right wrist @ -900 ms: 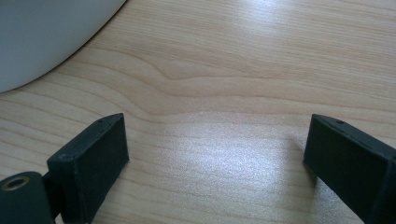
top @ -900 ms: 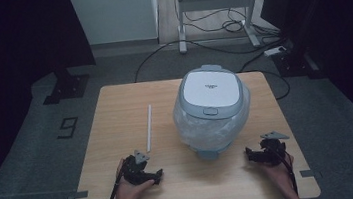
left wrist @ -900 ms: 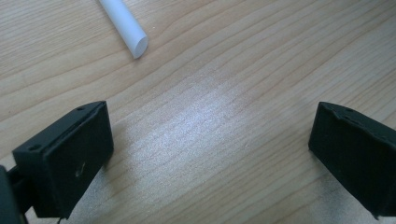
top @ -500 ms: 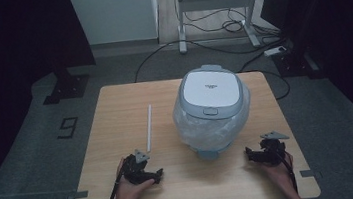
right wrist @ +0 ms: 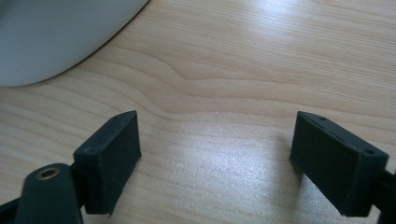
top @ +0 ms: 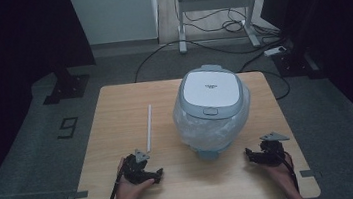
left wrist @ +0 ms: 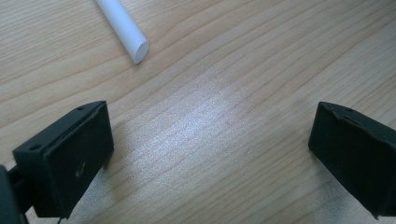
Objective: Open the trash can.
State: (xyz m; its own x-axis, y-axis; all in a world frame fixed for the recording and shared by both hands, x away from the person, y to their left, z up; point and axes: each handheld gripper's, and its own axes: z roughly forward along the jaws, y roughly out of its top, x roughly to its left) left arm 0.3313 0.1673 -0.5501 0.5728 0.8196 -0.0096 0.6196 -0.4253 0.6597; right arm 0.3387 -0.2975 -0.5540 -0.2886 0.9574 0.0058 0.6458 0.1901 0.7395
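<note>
On table (top: 124, 186), near edge: left gripper (top: 145, 172) at 7 o'clock and right gripper (top: 264, 154) at 5 o'clock of the rice cooker (top: 211, 108), both resting on the wood, jaws spread wide, nothing between them. Reads as a neutral start pose flanking the cooker. Cooker sits centre-right, lid closed, body in clear plastic wrap. White rod (top: 149, 128) lies at cooker's 9 o'clock, its near end just ahead of left jaws, easy reach
</note>
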